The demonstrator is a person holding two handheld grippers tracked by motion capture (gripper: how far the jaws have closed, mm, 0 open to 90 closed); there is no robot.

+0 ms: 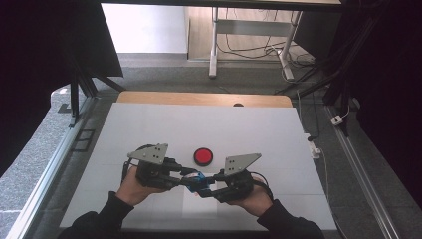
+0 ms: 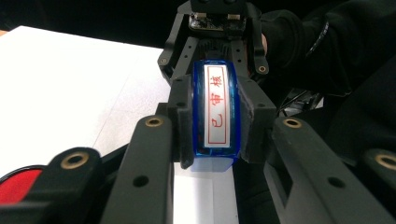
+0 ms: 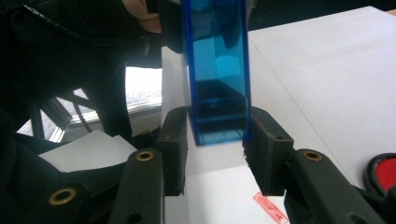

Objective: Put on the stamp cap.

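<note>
Gripping blue stamp [image 2: 215, 112], left tongs [image 2: 215, 116], table edge [image 1: 204, 99] far.

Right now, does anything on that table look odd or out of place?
Nothing stands out. The blue stamp is gripped squarely by the left gripper, the red ink pad lies flat, and a neat red stamp mark sits on the paper.

A translucent blue rectangular plastic stamp case [image 3: 218, 70] hangs upright at twelve o'clock, its lower end between the right gripper [image 3: 214, 154]'s black padded jaws, small gaps either side. White paper [image 3: 219, 196] lies beneath. A red round pad [image 3: 384, 173] sits at four o'clock.
</note>
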